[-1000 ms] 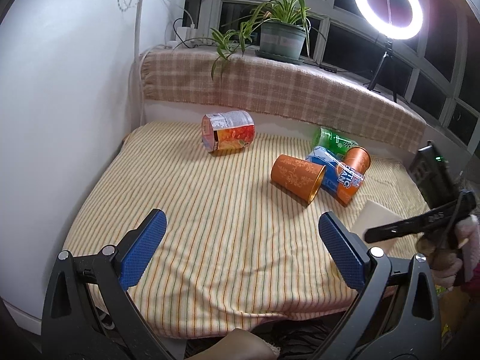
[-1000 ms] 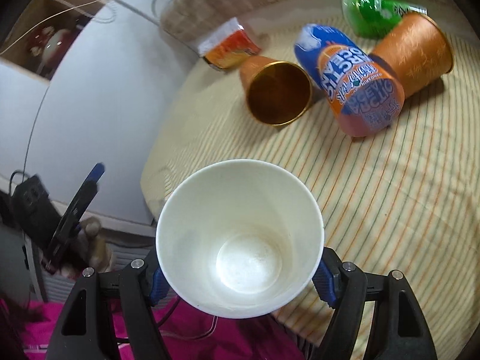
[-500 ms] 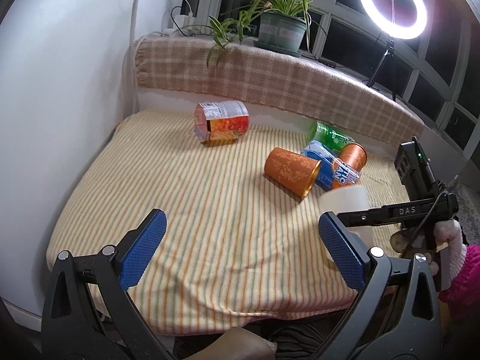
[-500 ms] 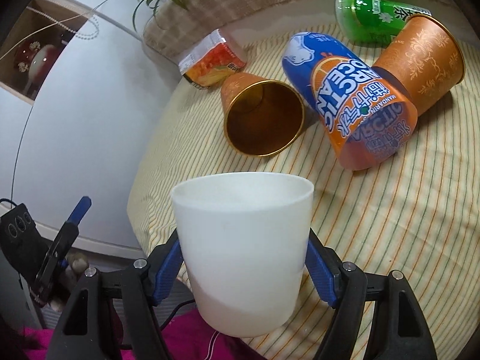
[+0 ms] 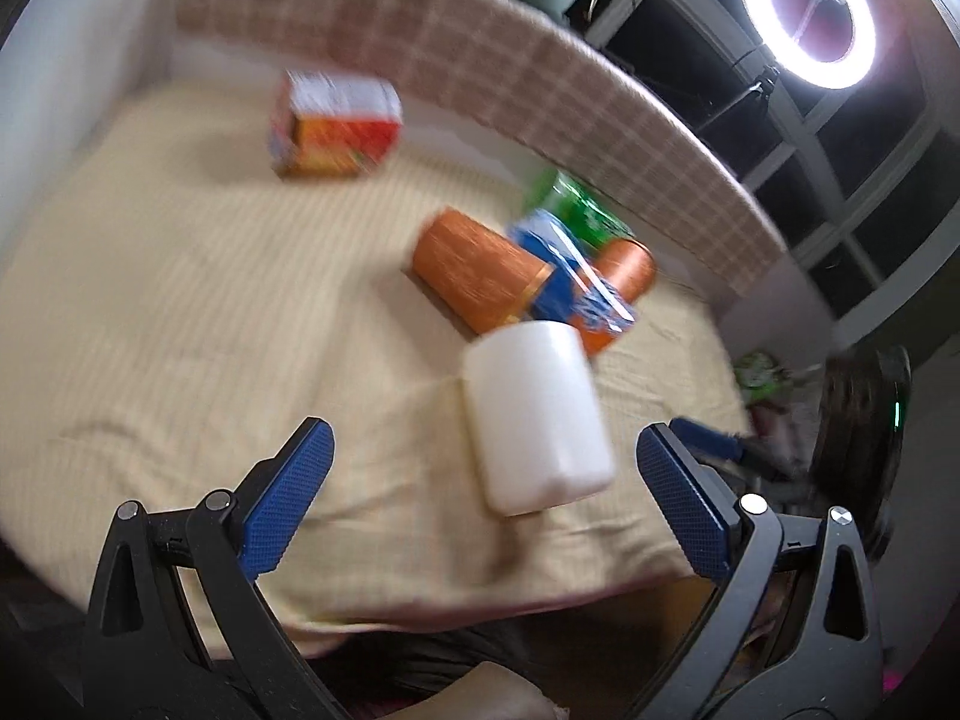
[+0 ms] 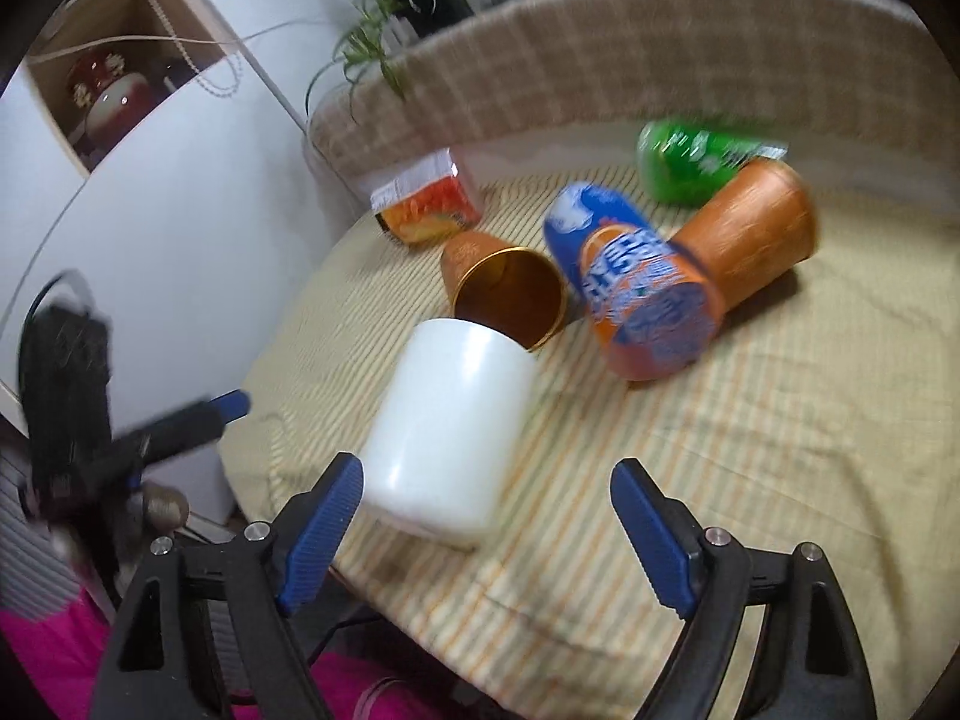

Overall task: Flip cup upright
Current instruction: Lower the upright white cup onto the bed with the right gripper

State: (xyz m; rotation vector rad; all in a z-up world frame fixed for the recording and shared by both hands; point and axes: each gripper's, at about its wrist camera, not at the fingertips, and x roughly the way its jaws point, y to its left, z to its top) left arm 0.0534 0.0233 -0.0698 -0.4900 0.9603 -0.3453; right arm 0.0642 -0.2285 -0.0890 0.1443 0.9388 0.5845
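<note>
The white cup (image 6: 447, 429) stands on the striped cloth near the table's front edge, mouth up, leaning in the blurred view; it also shows in the left wrist view (image 5: 534, 414). My right gripper (image 6: 486, 531) is open, its left finger (image 6: 321, 510) close beside the cup's base, the right finger well clear of it. My left gripper (image 5: 480, 501) is open and empty, held just in front of the cup. An orange cup (image 6: 507, 294) lies on its side behind the white cup, mouth toward me.
A blue-orange can (image 6: 636, 294), a second orange cup (image 6: 753, 228) and a green bottle (image 6: 690, 162) lie behind to the right. A snack box (image 6: 426, 204) lies further back. A checked backrest (image 6: 600, 60) bounds the far side. The table's front edge (image 6: 420, 624) is close below the cup.
The right gripper has opened and let go of the white cup, which now stands on the cloth. Both cameras have moved, and the left view has swung toward the cup.
</note>
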